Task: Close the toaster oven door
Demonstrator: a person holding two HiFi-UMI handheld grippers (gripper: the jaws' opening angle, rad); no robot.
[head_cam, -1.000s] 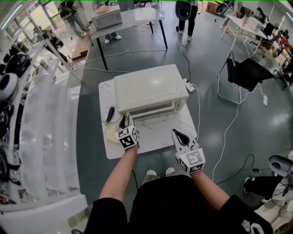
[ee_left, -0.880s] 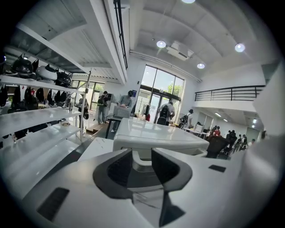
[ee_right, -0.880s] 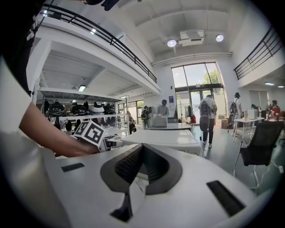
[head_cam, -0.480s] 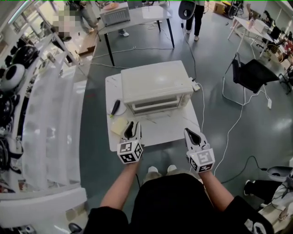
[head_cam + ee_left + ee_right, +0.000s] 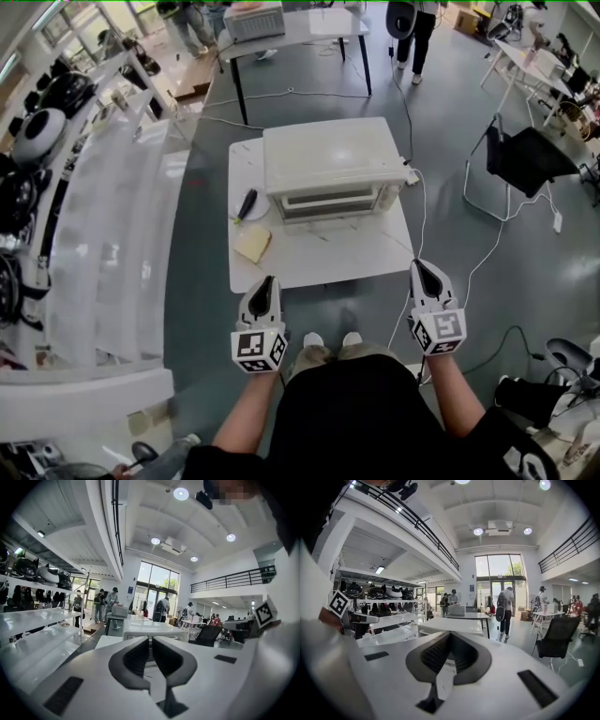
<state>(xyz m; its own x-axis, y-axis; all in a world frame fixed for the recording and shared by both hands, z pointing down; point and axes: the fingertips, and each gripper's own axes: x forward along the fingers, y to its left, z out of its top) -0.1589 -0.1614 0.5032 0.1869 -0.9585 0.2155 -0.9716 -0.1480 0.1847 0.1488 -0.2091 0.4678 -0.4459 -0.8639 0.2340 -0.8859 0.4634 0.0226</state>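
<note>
One cream-white box-shaped toaster oven, door shut, stands on one white square surface, ahead of both tools and well apart. The left hand-held gripper has just been closing: slim gap, nothing between. The right hand-held gripper: jaws together, empty.

Your left gripper points forward from your bare left forearm. Its jaws have just been closing to a thin gap, with nothing between them. Your right gripper is held alongside, well apart from it, its jaws together and empty.
</note>
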